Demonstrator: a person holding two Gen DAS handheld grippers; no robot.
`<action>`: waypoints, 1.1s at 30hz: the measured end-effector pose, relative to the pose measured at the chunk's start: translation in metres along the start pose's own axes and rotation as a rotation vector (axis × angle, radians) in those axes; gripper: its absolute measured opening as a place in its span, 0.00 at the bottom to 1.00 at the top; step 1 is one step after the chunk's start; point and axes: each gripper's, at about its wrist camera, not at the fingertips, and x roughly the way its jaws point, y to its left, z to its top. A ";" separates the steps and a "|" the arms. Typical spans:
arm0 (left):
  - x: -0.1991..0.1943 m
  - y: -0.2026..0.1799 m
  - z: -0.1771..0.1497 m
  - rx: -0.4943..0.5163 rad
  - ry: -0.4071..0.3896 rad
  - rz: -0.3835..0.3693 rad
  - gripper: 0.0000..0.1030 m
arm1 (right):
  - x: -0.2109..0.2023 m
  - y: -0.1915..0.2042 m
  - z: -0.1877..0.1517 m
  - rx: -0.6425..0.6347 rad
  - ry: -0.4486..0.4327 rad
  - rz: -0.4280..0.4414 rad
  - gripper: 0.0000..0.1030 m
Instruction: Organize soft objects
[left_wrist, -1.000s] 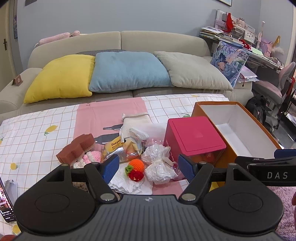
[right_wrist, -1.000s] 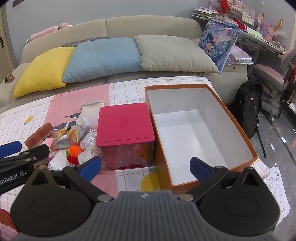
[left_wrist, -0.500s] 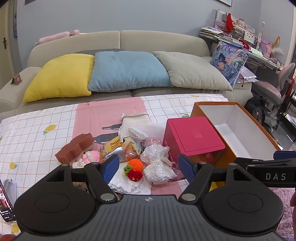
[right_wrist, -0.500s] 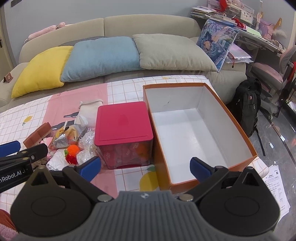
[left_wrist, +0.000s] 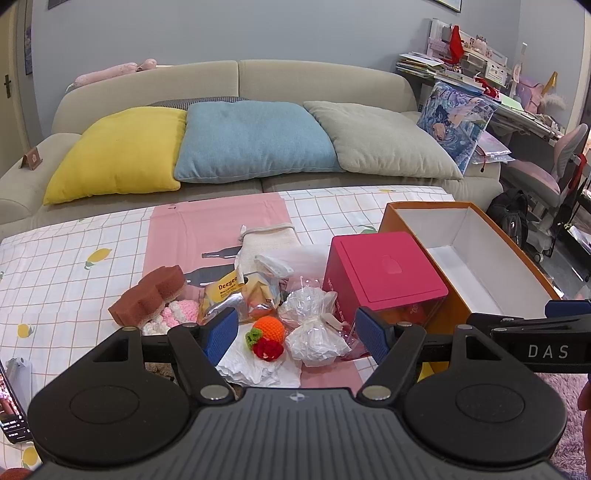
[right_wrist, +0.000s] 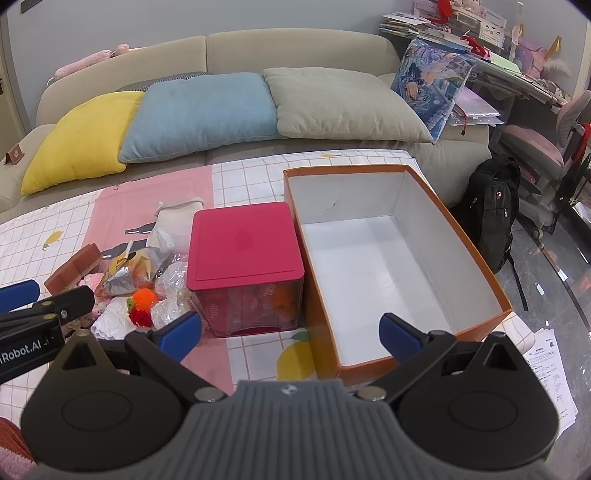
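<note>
1. Left gripper (left_wrist: 293, 334): jaws spread wide, empty, aimed over the pile; right gripper (right_wrist: 290, 330) likewise spread and empty.
2. Lower onto crocheted orange toy (left_wrist: 268, 327), just ahead on white tissue (left_wrist: 251, 365).
3. Pinch gently, clear of cellophane bundle (left_wrist: 314, 325).
4. Carry past pink bin (left_wrist: 384, 273) into orange box (right_wrist: 476, 266), empty beyond.
</note>
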 end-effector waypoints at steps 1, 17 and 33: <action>0.000 0.000 0.000 0.000 0.000 -0.002 0.82 | 0.000 0.000 0.000 0.000 0.000 -0.001 0.97; -0.002 0.001 0.002 -0.011 0.008 -0.003 0.82 | 0.000 0.002 0.001 -0.011 0.003 -0.009 0.97; -0.003 0.011 0.002 -0.039 0.024 0.000 0.82 | 0.002 0.005 0.001 -0.023 0.017 -0.011 0.97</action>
